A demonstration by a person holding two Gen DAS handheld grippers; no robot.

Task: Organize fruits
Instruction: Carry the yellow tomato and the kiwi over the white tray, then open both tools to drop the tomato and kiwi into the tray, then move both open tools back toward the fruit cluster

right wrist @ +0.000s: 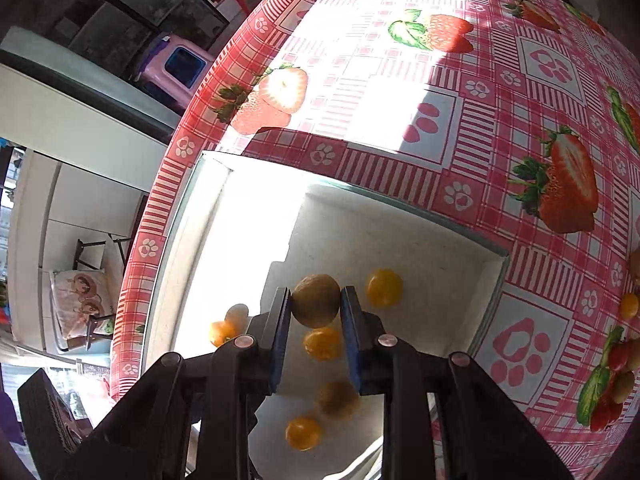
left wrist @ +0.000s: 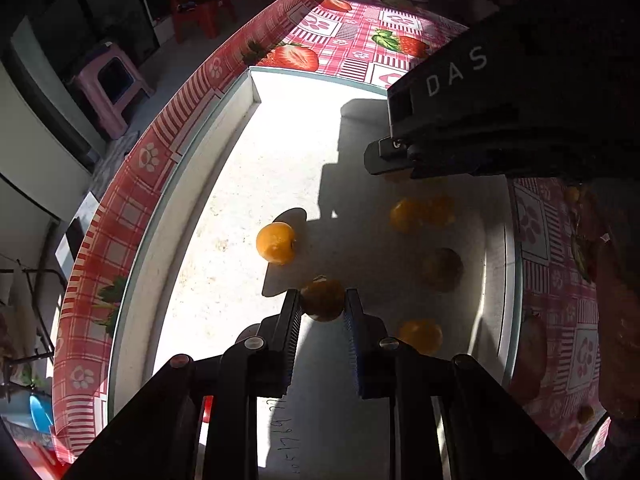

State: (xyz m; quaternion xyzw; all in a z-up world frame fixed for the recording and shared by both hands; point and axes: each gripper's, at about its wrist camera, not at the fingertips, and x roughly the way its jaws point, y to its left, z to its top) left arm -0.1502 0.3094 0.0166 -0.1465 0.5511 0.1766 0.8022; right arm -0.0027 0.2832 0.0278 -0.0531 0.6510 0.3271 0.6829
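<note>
**Both grippers holding fruit over the white tray**

So the left gripper [left wrist: 322, 300] is clamping a small orange fruit [left wrist: 322, 299] between its two pads, closed down snug on both sides of it. It's hanging over the white tray [left wrist: 224, 184], near the tray's middle, half in shadow. The fruit isn't obviously touching the tray floor, but I can't tell for sure from this angle.

The right gripper [right wrist: 315, 300] is doing the same thing with a duller yellow-brown fruit [right wrist: 316, 300], squeezed between its blue pads above the tray [right wrist: 440, 248].

More fruit is sitting loose on the tray floor. In the left view one bright orange one [left wrist: 276, 243] is catching the sun just left of the held fruit, a couple more [left wrist: 408, 214] are lying in the shade to the right, plus a brownish one [left wrist: 443, 268] and another orange one [left wrist: 421, 336] near the right pad. The right gripper's black body [left wrist: 480, 120] is crossing the top right of that view.

The tray is resting on a table with a pink checked cloth [right wrist: 500, 140] printed with strawberries and paw prints. A few more small fruits [right wrist: 629, 306] are lying on the cloth off to the right of the tray. A pink stool [left wrist: 112, 88] and a red one [left wrist: 200, 6] are standing on the floor beyond the table edge.
</note>
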